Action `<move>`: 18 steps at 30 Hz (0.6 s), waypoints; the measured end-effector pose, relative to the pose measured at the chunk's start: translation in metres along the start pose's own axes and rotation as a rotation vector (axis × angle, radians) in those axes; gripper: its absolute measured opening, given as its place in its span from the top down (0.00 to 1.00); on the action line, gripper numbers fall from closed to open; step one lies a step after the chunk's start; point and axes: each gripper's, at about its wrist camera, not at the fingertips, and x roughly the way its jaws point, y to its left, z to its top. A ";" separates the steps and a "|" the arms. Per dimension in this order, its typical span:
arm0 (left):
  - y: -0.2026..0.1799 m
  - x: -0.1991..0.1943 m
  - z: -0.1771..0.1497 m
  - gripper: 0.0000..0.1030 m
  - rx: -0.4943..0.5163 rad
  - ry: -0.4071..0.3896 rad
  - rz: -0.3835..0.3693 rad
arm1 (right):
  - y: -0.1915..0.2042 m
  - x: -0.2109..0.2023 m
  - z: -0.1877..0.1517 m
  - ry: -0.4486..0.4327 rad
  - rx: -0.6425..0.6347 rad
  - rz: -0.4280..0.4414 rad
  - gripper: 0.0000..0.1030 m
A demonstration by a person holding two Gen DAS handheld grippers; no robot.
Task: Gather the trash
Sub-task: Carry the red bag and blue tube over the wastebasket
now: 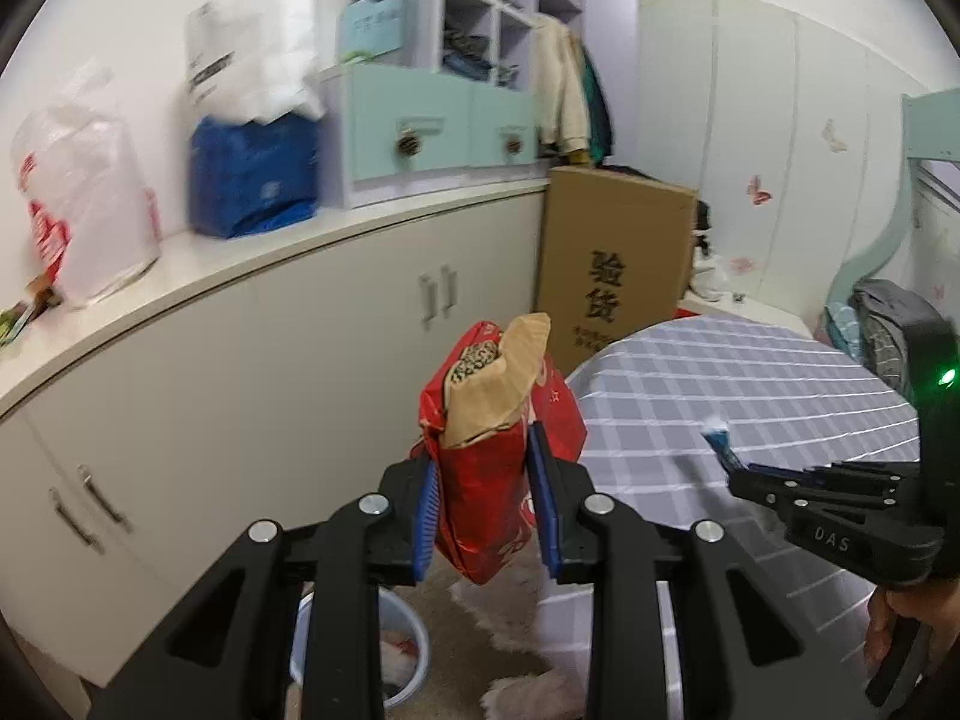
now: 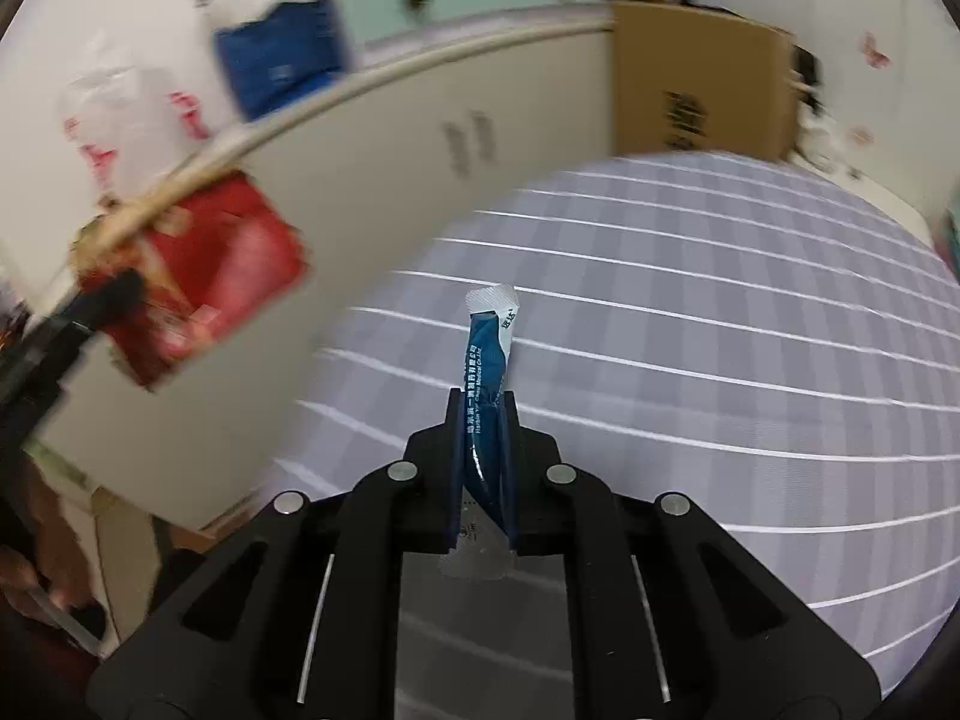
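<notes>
Trash is in both grippers, none of it binned yet by the look of it. The left gripper [image 1: 483, 510] clamps a red bag [image 1: 480, 480] stuffed with brown paper, above and just right of the pale bin [image 1: 414, 648]. The right gripper [image 2: 483, 468], nearly closed, pinches a blue sachet [image 2: 487, 378] over the checked bed [image 2: 720, 330], right of that bin. Carrying both over and dropping them remains.

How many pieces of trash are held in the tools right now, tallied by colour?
Red: 1, the red snack bag clamped in the left tool.
Blue and white: 1, the blue sachet clamped in the right tool.
Total: 2
</notes>
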 end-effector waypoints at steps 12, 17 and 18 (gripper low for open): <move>0.134 0.009 -0.051 0.75 -0.130 0.132 0.165 | 0.162 0.073 -0.001 0.058 -0.075 0.203 0.90; 0.171 0.034 -0.079 0.75 -0.168 0.234 0.206 | 0.194 0.118 -0.022 0.132 -0.074 0.203 0.90; 0.177 0.039 -0.086 0.75 -0.171 0.254 0.214 | 0.199 0.127 -0.026 0.144 -0.076 0.199 0.90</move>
